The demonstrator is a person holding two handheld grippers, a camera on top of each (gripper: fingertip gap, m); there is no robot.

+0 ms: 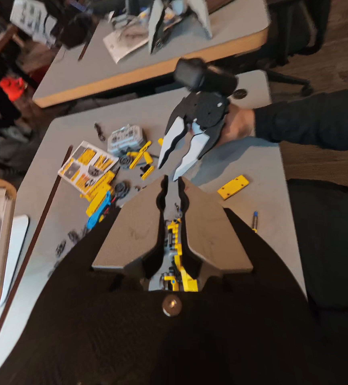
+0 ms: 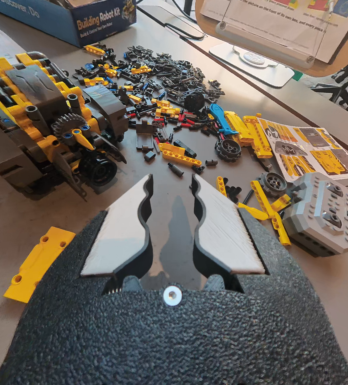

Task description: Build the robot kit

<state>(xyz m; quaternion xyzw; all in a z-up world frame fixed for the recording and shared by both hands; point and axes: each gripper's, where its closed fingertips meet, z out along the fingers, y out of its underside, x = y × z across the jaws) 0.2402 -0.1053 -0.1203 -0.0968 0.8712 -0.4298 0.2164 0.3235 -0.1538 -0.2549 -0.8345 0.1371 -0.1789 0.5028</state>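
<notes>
Your left gripper (image 1: pixel 172 179) has its fingers nearly closed around the yellow brick assembly (image 1: pixel 176 250). Your right gripper (image 2: pixel 172 181) hovers empty, fingers parted, over the worktop (image 2: pixel 127 208), the loose parts pile (image 2: pixel 158 83) beyond, the half-built vehicle (image 2: pixel 43 116) far left.

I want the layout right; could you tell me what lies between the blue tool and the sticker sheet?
Yellow beams lie between the blue tool and the sticker sheet, shown in the right wrist view.

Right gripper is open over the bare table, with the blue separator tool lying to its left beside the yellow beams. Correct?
Not quite. The right wrist view shows the blue separator tool ahead and to the right of the open right gripper, not left. It does lie beside the yellow beams.
</notes>
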